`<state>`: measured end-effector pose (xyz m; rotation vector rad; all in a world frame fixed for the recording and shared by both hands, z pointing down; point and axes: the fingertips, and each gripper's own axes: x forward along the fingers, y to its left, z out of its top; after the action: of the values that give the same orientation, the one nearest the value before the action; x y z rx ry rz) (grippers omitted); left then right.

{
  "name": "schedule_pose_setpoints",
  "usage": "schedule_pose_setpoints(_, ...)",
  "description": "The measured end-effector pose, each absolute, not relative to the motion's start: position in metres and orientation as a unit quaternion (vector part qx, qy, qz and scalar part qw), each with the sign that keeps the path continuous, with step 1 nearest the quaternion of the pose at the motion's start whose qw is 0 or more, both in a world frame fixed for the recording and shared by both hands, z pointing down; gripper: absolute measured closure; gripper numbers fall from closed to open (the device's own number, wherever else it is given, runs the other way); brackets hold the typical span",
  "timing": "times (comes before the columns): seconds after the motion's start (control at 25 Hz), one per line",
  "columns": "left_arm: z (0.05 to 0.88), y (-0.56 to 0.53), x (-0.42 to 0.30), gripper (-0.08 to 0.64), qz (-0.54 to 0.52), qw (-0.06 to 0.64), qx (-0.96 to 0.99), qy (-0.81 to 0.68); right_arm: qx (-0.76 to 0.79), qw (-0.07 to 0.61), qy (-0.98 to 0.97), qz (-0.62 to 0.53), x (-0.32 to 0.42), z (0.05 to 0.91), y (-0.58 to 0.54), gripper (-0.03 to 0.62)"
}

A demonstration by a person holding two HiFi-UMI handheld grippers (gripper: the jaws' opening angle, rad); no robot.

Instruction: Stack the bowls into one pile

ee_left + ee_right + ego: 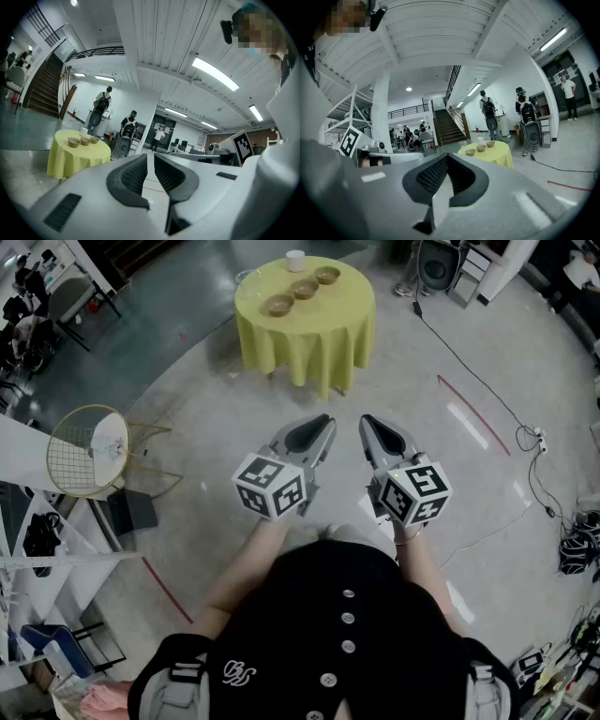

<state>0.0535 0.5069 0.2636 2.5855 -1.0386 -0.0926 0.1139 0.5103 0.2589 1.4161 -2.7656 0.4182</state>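
The three bowls [304, 289] sat side by side in a row on top of the bench [314, 348], none nested in another, so the whole pile was yet to be made. Both tools were well short of the bench, with open floor [187, 409] between. The main risk probably lay in the approach. A yellow cloth [281, 352] hung loose all round the bench, and a tool or a leg catching its edge could drag the bowls along with it. A white cup [295, 260] stood at the far side of the bench, just beyond the row, and a wide sweep for the farthest bowl could knock it over. A black cable [469, 367] ran over the floor off the right side of the bench and could catch a foot if the person went round that way. A bowl pinched by its thin rim might also tip or slip when lifted, or land crooked on the next one. The left tool [323, 421] and the right tool [368, 420] were held close together in front of the person's body, side by side and about level, both aimed toward the bench. Each had its jaws drawn together on nothing, so they would need to be spread before any bowl could be taken.
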Motion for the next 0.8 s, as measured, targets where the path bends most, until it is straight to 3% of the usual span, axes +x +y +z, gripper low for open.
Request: schedule_pose_setpoints(0.8, 0.273, 0.506, 0.034, 0.505, -0.038, 0.194, 0.912, -0.360, 0.454, 0.005, -0.877, 0.157, 0.090, 0.274, 0.518, 0.588)
